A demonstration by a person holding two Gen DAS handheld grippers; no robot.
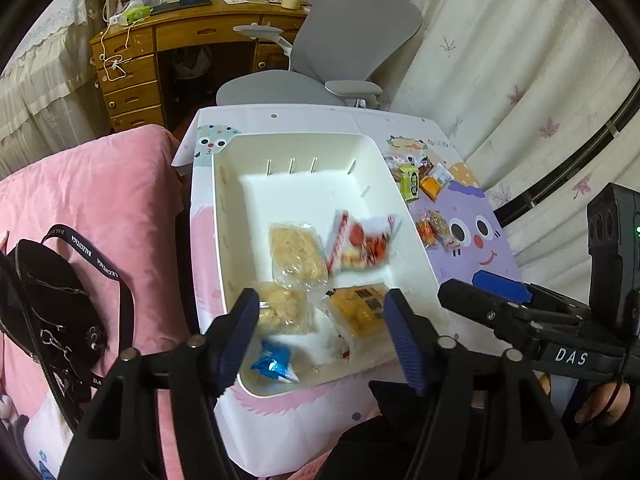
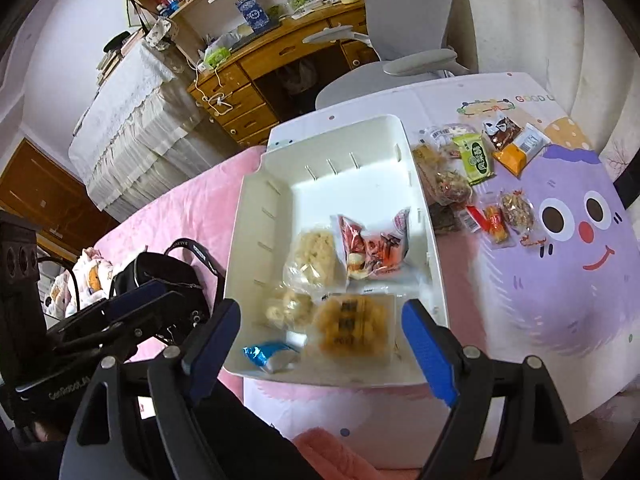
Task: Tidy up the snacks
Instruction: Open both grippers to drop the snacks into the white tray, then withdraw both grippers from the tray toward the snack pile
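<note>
**binwatcher:** Ok so where are we at? Starting closest in: left tool (image 1: 320, 330) has its fingers apart with nothing between them, hanging over the near end of the white bin (image 1: 416, 240). Right tool (image 2: 320, 344) is spread wide too, also empty, over the same near edge.

**snackstacker:** Yep, both empty. Inside the bin, nearest first: blue wrapped snack (image 2: 270, 356) in the near corner, then the yellow pastry pack (image 2: 352, 326), two clear packs of pale puffed stuff, and the red-and-white packet (image 2: 374, 248) lying mid-bin. Far half is bare.

**binwatcher:** So what's left to sort?

**snackstacker:** The loose pile (image 2: 476, 176) on the cartoon bench cover, just outside the bin's right wall and further away than both tools. Green packet (image 2: 476, 160), orange one, a few small red and nutty ones.

**binwatcher:** Then the right tool is the obvious pick, I'd guess?

**snackstacker:** That's my read. The pile lies ahead and to the right of it, while the left tool would have to cross the whole bin. The green packet's long axis runs roughly away from the tool, so the fingers would probably pinch it across its narrow side.
</note>
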